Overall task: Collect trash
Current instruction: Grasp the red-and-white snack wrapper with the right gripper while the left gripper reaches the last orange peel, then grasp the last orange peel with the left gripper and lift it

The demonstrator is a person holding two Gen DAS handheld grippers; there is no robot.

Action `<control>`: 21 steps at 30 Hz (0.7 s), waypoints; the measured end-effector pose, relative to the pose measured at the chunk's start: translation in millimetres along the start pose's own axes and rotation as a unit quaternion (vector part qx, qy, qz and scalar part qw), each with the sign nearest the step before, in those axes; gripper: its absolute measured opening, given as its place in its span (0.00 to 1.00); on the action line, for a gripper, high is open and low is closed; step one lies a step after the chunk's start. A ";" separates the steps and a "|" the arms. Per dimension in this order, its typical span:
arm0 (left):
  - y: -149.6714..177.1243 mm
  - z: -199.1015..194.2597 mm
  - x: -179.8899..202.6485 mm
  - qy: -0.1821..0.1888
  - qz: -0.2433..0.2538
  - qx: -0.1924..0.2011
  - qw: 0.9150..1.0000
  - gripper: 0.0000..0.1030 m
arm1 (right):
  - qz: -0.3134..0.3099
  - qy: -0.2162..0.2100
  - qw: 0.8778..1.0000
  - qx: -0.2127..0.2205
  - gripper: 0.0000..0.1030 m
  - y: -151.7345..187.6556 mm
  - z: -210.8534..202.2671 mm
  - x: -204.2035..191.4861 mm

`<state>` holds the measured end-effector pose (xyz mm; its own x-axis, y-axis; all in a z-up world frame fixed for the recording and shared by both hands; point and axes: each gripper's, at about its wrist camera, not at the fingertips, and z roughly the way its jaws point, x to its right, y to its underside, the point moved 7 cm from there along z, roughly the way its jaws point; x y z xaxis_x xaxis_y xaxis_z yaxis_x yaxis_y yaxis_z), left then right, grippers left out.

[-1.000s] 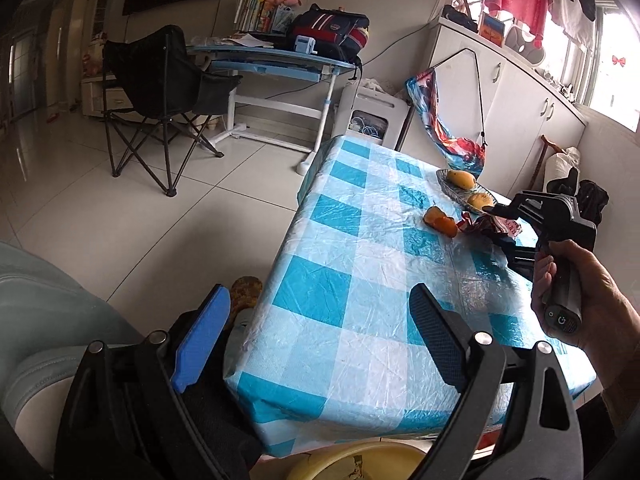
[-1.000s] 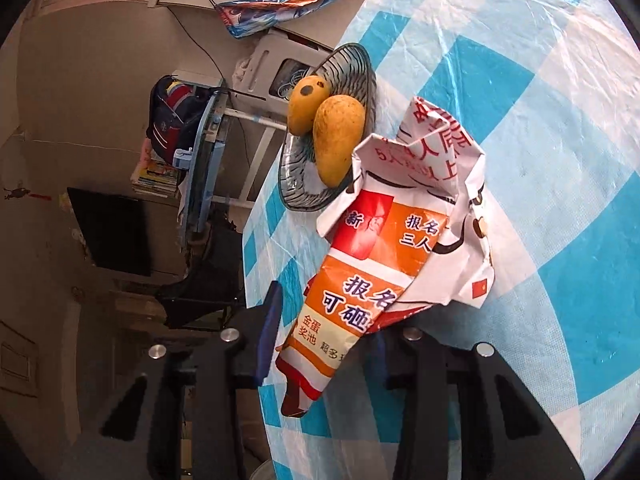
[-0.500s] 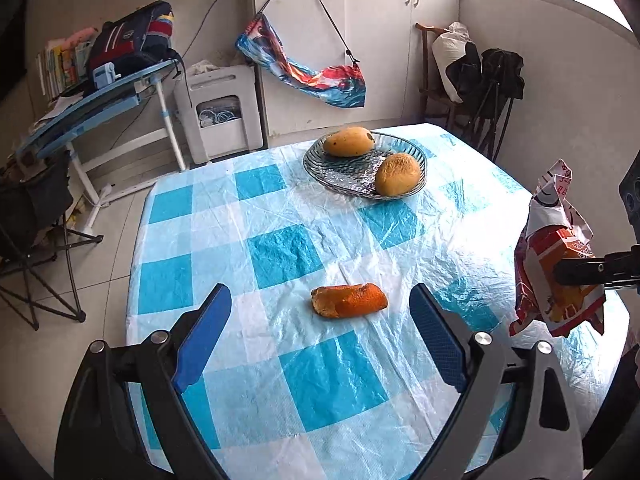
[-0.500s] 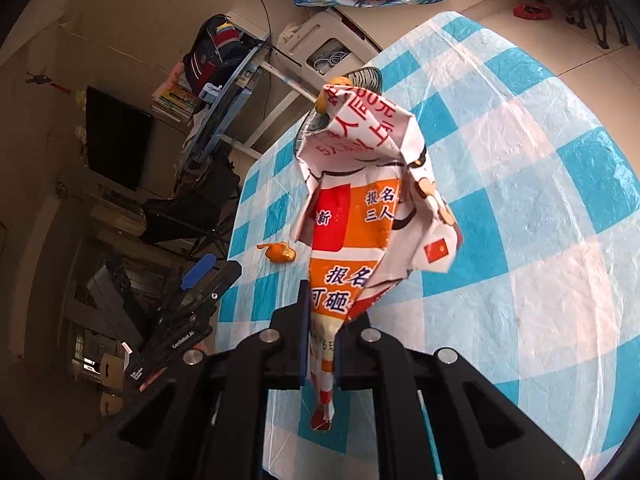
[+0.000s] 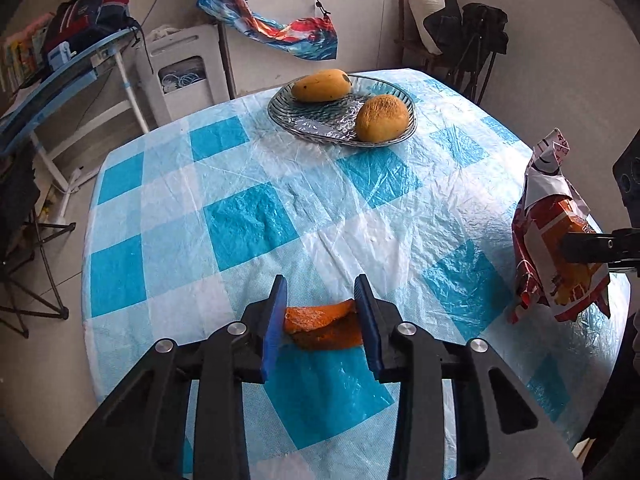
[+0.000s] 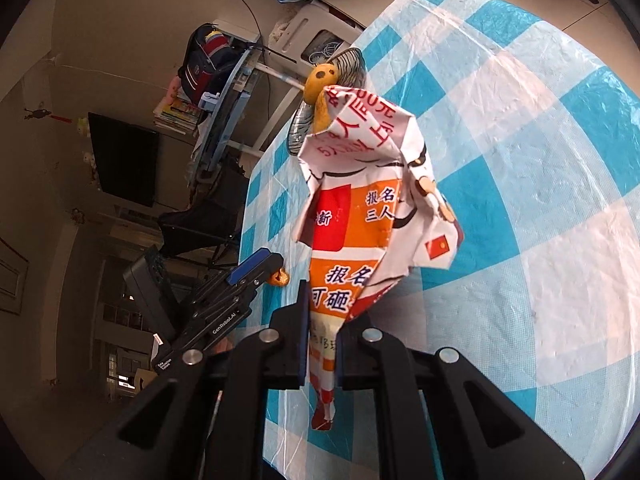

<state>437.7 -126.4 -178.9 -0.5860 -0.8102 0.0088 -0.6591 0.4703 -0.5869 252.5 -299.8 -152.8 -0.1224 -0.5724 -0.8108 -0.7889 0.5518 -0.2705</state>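
Left wrist view showed the counter, draped in a blue-and-white checked plastic cloth, with bare cloth open on all sides of the working area and its rounded edges falling away to the floor at left and far right. Toward the far edge sat a glass dish holding two yellow fruits, well apart from the trash. At the right, the crumpled wrapper hung clear above the cloth, pinched in the right tongs, whose jaws were nearly shut on its lower part. Near the front edge lay the orange peel, flat on the cloth between the blue pads of the left tongs. Those jaws had just been closing and stood narrow, with both pads at the ends of the peel; the grip appeared made, though how firmly could not be told.

To finish this step well, the squeeze should probably be kept gentle, since a soft peel may tear or slip, and the lift taken straight up so the loose cloth is not dragged. Room to rise and withdraw toward the near edge looked ample; only the wrapper at right called for keeping apart.
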 end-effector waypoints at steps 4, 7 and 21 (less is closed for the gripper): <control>24.0 -28.5 -1.1 0.000 -0.057 0.015 0.998 0.31 | -0.024 0.004 1.000 0.011 0.11 -0.3 -4.0 -10.7; 46.4 -52.4 -6.6 0.016 -0.119 0.030 0.992 0.30 | -0.032 0.001 0.999 0.014 0.11 5.9 -9.8 -13.8; 108.2 -82.7 -6.1 -0.011 -0.084 0.012 0.996 0.61 | -0.050 0.010 0.999 0.009 0.11 12.9 2.5 -25.3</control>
<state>331.0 -41.7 -175.5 -0.4579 -0.8843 0.0912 -0.7358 0.3194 -0.5972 247.0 -276.7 -137.1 -0.0544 -0.6371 -0.7688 -0.7875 0.5008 -0.3593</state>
